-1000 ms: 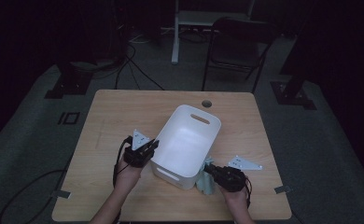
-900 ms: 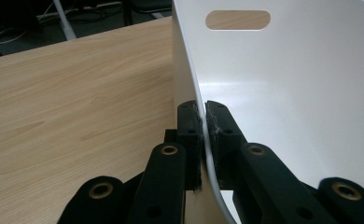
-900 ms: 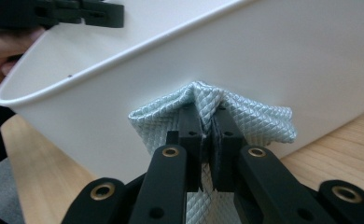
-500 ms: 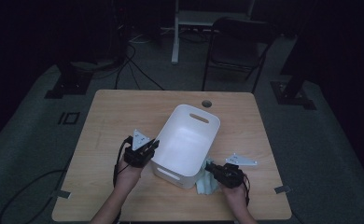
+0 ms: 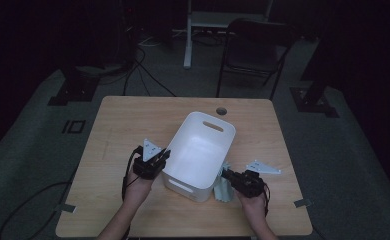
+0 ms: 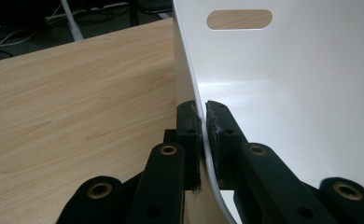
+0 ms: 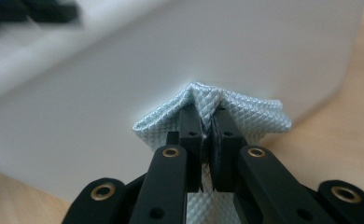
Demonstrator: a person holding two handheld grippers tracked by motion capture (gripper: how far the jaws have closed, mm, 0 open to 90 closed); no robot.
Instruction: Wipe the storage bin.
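Observation:
A white plastic bin [image 5: 201,150] with slot handles stands near the middle of the wooden table [image 5: 123,125]. My left gripper [image 5: 160,157] is shut on the bin's left wall; in the left gripper view its jaws pinch the thin white rim [image 6: 192,84], one inside and one outside. My right gripper [image 5: 226,175] is at the bin's right side, shut on a pale blue quilted cloth [image 5: 224,187]. In the right gripper view the cloth [image 7: 245,116] bunches up around the jaws, close against the bin's outer wall [image 7: 171,56].
A round cable hole [image 5: 221,110] lies in the table behind the bin. A dark folding chair [image 5: 255,55] and a white desk leg [image 5: 188,35] stand beyond the table's far edge. Cables run over the grey floor at the left.
My right gripper has shifted slightly left with the cloth, closer to the bin's right wall. My left gripper has stayed on the bin's rim.

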